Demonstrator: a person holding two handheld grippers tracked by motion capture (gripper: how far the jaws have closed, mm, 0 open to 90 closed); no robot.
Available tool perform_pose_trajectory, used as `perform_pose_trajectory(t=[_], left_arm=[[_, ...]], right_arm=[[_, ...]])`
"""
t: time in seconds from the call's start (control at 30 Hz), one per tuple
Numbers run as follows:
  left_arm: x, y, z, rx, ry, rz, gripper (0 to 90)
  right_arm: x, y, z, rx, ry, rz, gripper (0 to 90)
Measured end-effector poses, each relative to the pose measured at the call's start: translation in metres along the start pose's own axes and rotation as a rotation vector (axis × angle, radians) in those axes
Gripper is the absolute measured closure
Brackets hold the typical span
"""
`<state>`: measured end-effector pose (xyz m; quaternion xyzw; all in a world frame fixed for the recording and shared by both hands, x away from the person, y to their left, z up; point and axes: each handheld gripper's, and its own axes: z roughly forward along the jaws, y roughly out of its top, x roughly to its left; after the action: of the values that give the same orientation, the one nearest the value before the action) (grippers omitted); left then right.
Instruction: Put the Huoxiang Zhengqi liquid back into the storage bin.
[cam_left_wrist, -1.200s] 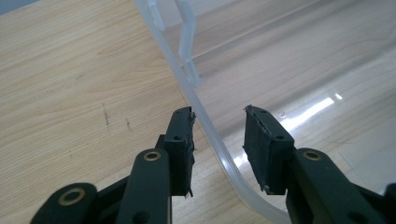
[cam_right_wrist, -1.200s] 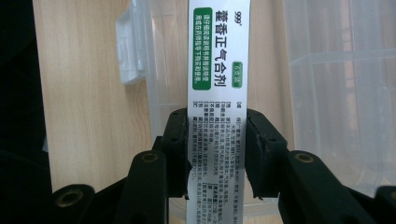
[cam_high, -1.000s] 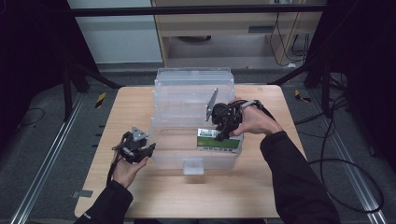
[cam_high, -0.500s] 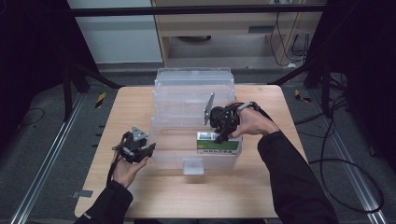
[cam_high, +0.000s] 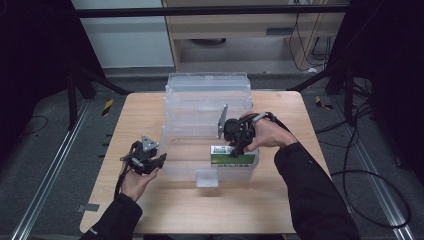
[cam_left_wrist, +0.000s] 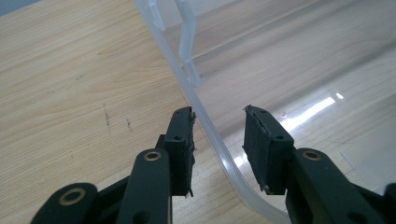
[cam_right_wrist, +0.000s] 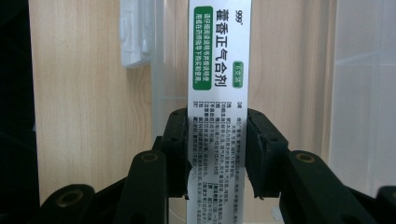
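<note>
While the white-and-green medicine box (cam_right_wrist: 218, 93) sits clamped in the right gripper (cam_high: 239, 146) at centre frame, low inside the clear bin (cam_high: 207, 95), a loosened pinch would tip it; the left gripper (cam_left_wrist: 218, 140), jaws half-open and holding nothing, straddles the rim lower left.

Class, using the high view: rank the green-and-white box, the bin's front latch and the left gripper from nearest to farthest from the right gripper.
1. green-and-white box: clamped in the right gripper, inside the clear bin.
2. front latch: on the bin's near wall, toward the person.
3. left gripper: at the bin's left edge.
</note>
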<state>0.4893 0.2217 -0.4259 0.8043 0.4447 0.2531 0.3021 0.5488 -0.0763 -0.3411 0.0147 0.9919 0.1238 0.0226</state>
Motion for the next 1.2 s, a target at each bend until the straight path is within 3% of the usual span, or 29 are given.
perform_pose_trajectory(t=[1.2], left_arm=[[0.0, 0.0, 0.0, 0.0, 0.002, 0.004, 61.8]], right_arm=[[0.002, -0.001, 0.024, 0.042, -0.003, -0.002, 63.0]])
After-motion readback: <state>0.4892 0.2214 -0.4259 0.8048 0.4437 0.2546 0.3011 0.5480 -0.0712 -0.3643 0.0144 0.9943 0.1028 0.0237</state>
